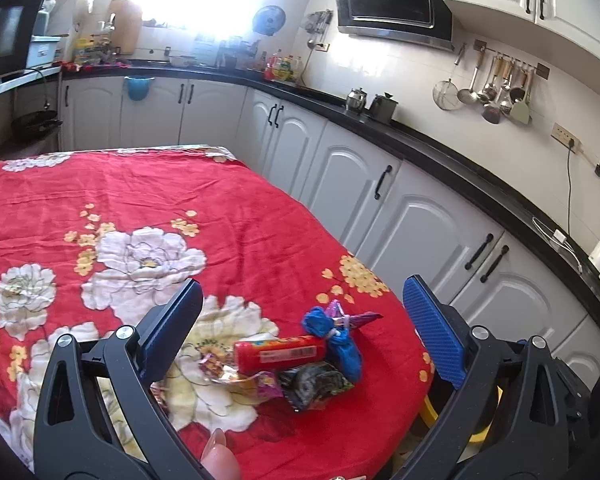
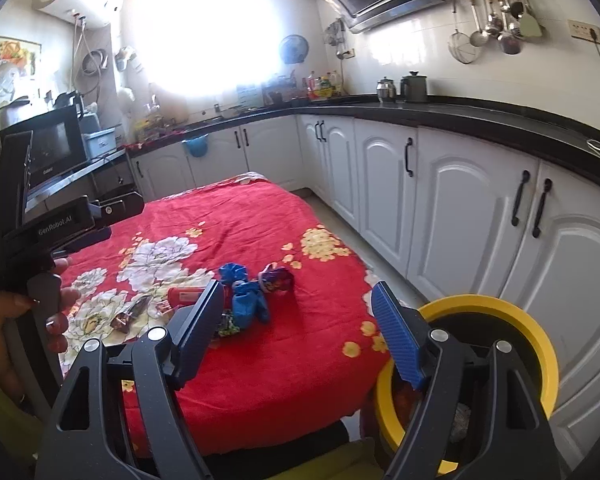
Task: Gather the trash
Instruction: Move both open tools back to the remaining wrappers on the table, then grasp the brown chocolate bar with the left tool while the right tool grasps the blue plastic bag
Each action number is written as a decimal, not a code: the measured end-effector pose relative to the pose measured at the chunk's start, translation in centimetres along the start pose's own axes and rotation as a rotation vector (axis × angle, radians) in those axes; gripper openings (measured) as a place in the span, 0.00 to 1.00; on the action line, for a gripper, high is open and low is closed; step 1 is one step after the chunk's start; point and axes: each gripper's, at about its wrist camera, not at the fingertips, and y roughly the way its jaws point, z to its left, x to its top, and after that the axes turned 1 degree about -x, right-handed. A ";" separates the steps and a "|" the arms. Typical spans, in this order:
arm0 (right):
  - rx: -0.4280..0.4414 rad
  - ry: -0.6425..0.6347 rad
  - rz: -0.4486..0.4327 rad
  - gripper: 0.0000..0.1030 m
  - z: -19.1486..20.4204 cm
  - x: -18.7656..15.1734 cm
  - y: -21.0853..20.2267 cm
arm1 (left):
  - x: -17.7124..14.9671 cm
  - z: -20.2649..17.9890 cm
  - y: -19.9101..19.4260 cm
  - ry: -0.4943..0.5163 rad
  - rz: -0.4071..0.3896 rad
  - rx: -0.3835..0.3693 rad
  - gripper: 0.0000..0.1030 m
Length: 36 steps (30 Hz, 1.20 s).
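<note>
A small heap of trash lies on the red flowered tablecloth (image 1: pixel 180 200) near its right edge. It holds a red tube (image 1: pixel 280 354), a knotted blue wrapper (image 1: pixel 332 336), a dark foil packet (image 1: pixel 312 386), a purple wrapper (image 1: pixel 356 318) and a shiny colourful wrapper (image 1: pixel 240 376). My left gripper (image 1: pixel 305 284) hovers just short of the heap, open and holding nothing. My right gripper (image 2: pixel 298 286) also stands open and holds nothing, with the blue wrapper (image 2: pixel 244 296) and purple wrapper (image 2: pixel 276 278) just beyond its left finger. A yellow-rimmed bin (image 2: pixel 500 308) stands on the floor at the table's right corner, under the right finger.
White cabinets (image 2: pixel 452 216) under a black counter (image 2: pixel 460 114) run along the right, leaving a narrow strip of floor beside the table. A microwave (image 2: pixel 48 148) stands at the left. A hand (image 2: pixel 56 292) holds the left tool's black housing (image 2: pixel 56 228).
</note>
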 end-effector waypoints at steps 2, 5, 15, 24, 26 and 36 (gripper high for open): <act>0.006 -0.007 0.004 0.71 0.5 0.1 0.5 | 0.1 0.5 -0.1 -0.001 -0.002 0.009 0.89; 0.018 -0.018 0.010 0.71 1.1 0.3 1.3 | 0.0 1.2 -0.1 0.003 0.001 0.033 0.89; 0.052 -0.045 0.072 0.71 2.8 0.3 5.4 | -0.9 5.2 1.2 -0.041 0.078 0.130 0.89; 0.106 -0.042 0.217 0.56 3.0 -0.6 11.1 | -2.6 9.2 3.3 -0.090 0.185 0.193 0.88; 0.121 -0.040 0.257 0.51 3.2 -0.9 12.7 | -3.0 9.5 3.8 -0.085 0.208 0.191 0.85; 0.165 0.006 0.355 0.21 3.5 -2.0 16.0 | -5.1 9.9 5.8 -0.069 0.320 0.208 0.77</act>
